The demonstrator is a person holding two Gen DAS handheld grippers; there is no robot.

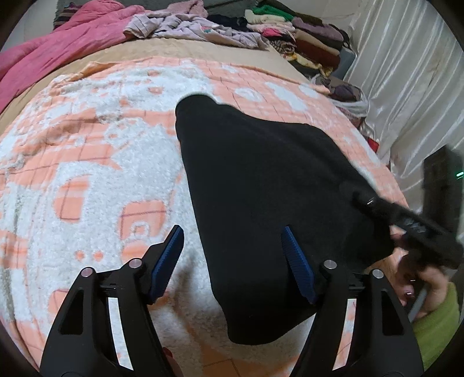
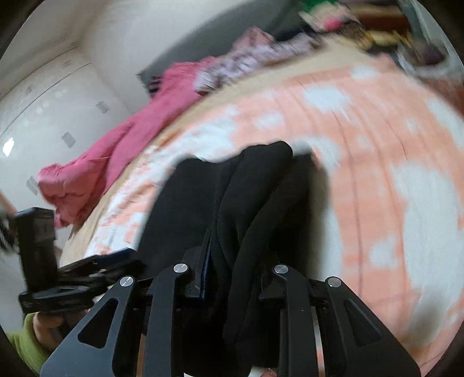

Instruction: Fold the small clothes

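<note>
Two grippers work over one black garment [image 1: 261,185] spread on a peach-and-white fuzzy blanket [image 1: 87,162] that covers the bed. The left gripper [image 1: 233,261] hangs over the near edge of the cloth with its blue-padded fingers [image 1: 168,261] standing well apart; one pad is over the blanket, the other over the black fabric, and neither presses on anything. The right gripper [image 2: 229,269] has its jaws drawn close together with a bunched fold of the black garment pinched between them, the cloth rising in thick ridges out of the grip and running away across the blanket. In the left wrist view that same gripper shows at the right edge, at the garment's right corner, with a hand [image 1: 417,293] in a green sleeve [image 1: 438,327] behind it. A pink quilt [image 1: 58,52] lies crumpled at the far left of the bed, a pale patterned heap of clothes [image 1: 197,26] beside it, and folded clothes [image 1: 304,37] are stacked by the white curtain [image 1: 406,72]. The right wrist view is blurred.
</note>
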